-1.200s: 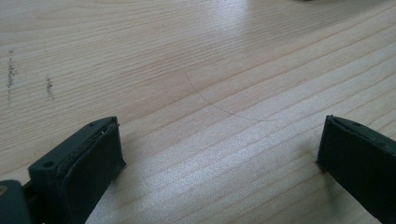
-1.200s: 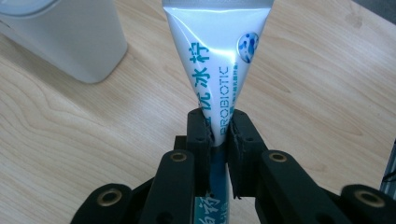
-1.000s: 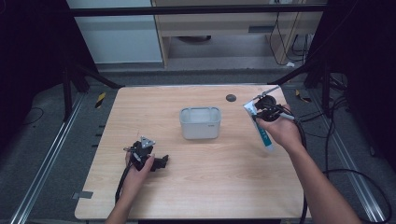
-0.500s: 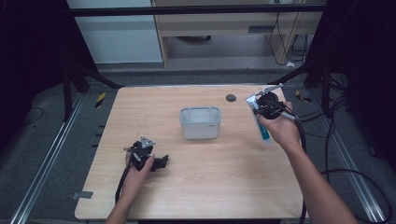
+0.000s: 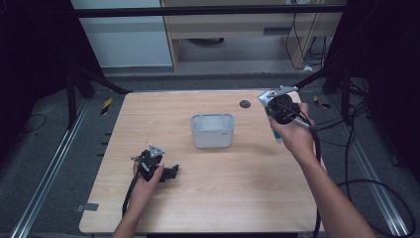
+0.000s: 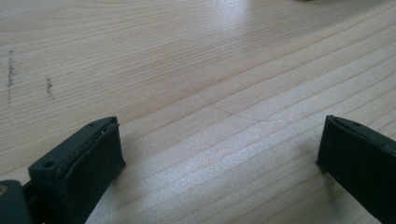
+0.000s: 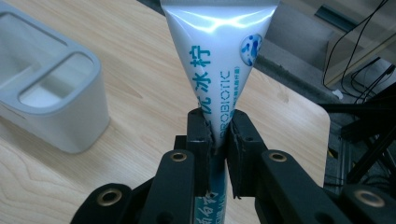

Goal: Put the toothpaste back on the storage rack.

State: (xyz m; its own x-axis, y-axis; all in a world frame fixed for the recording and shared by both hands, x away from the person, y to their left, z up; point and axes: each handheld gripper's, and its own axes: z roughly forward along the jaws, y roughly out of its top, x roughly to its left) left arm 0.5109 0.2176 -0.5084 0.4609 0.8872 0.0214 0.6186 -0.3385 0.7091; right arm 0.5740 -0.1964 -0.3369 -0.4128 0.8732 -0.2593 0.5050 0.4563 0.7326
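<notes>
A white-and-teal toothpaste tube (image 7: 223, 60) is pinched between the jaws of my right gripper (image 7: 220, 135), which is shut on it and lifted off the table. From above, that right gripper (image 5: 280, 110) hangs over the table's far right, with the tube's lower end (image 5: 277, 136) poking out below the hand. A pale grey holder (image 5: 212, 130) with two openings stands mid-table, left of the tube; it appears again as the holder (image 7: 49, 107). My left gripper (image 5: 171, 173) rests low on the near left of the wooden table (image 5: 228, 198), jaws wide apart over bare wood (image 6: 219, 130).
A small dark round disc (image 5: 244, 103) lies near the table's far edge. Cables trail from both grippers, and more cables (image 5: 366, 183) lie on the floor to the right. Metal rails run beside the table's left side.
My right gripper has risen a little with the tube, carrying it toward the far edge. The left hand has stayed put.
</notes>
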